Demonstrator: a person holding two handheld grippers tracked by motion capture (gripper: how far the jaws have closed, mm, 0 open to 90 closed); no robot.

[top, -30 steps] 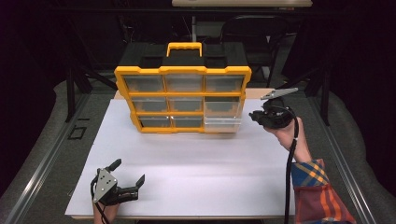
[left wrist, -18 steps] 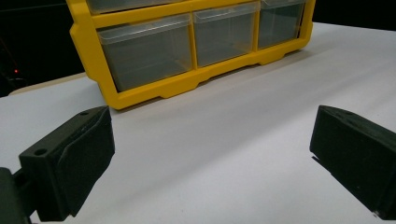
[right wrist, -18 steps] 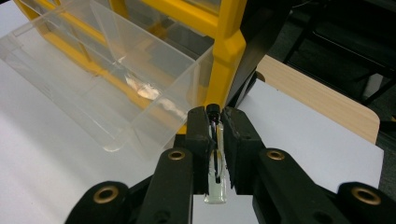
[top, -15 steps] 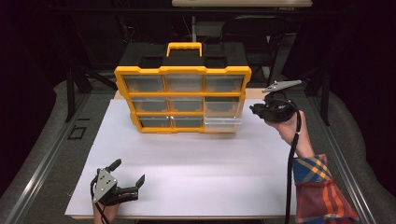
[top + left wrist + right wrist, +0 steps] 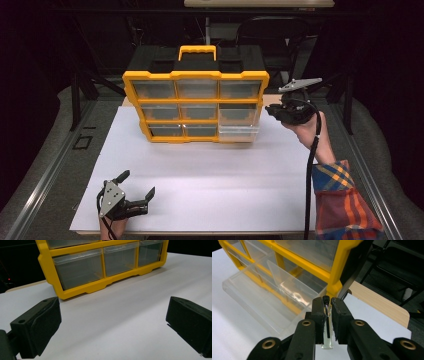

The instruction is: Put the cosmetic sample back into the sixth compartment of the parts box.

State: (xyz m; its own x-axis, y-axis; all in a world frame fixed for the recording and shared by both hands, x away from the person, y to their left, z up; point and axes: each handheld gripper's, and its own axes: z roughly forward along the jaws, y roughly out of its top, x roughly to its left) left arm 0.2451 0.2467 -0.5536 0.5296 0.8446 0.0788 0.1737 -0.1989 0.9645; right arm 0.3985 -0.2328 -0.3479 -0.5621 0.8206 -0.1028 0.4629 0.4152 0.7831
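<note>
The right gripper (image 5: 327,305) is clamping a small clear vial (image 5: 327,336) with a black cap between its 2 jaws, the vial standing lengthwise along the pads so that its cap is peeking out at the tips and its clear bottom is sticking out toward the gripper body. In the high view this right gripper (image 5: 272,111) is hovering in the air just beside the right edge of the yellow organizer (image 5: 196,75), level with its middle row, with the person's hand (image 5: 310,131) holding it up. Just in front of the organizer's lower right corner, 1 clear drawer (image 5: 265,296) is standing pulled out, and the vial is hanging above and to the right of that drawer, not touching it. The left gripper (image 5: 137,192) is resting low on the white table sheet (image 5: 225,175), well apart from the organizer and near the front left corner of the sheet, its 2 jaws standing wide apart with nothing between them.
</note>
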